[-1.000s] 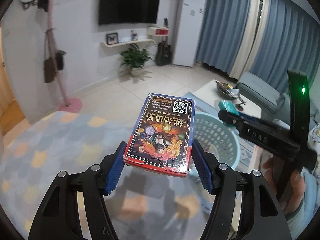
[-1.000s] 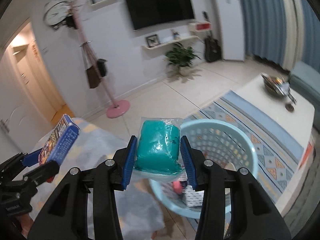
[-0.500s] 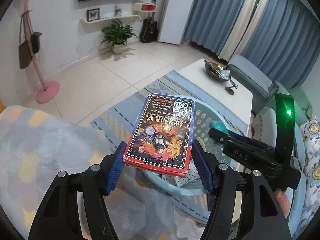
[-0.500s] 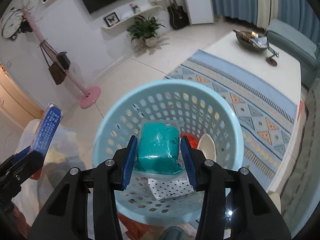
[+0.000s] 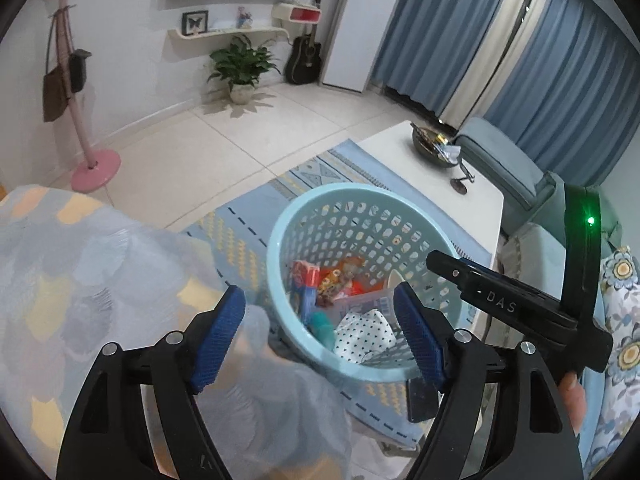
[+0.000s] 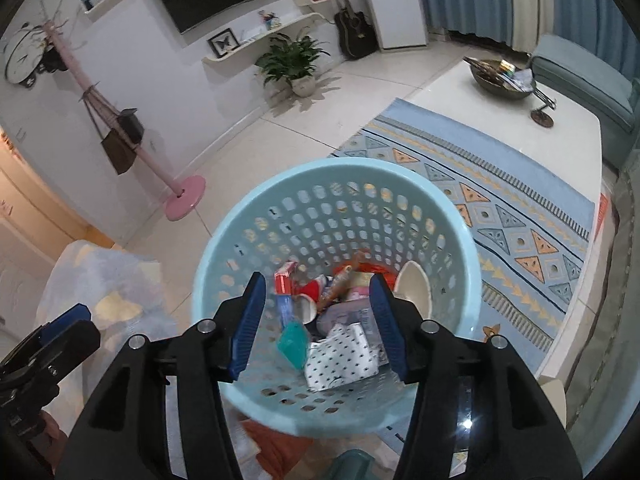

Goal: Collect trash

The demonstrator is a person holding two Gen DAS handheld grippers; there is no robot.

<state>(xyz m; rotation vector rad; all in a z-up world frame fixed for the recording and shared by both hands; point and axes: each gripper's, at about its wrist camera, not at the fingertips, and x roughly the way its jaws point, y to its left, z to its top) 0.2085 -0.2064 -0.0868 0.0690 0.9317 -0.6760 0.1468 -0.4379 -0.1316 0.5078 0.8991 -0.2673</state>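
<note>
Pale-blue perforated plastic basket (image 6: 336,184) now holds the teal packet (image 6: 294,342) and card box, dropped from both hand-held grippers, left (image 5: 320,334) and right (image 6: 318,324), now wide and empty.

One light blue basket (image 6: 336,184) stands on one patterned rug (image 6: 520,216). Inside it lie one teal packet (image 6: 294,342), one white dotted wrapper (image 6: 340,360), one red and blue box (image 6: 285,284), one white cup (image 6: 412,284) and several more wrappers too jumbled to count. Two grippers show, the left gripper (image 5: 320,336) and the right gripper (image 6: 318,320), each with two blue pads. One potted plant (image 6: 294,60), one guitar (image 6: 356,34), one coat stand (image 6: 120,120).
</note>
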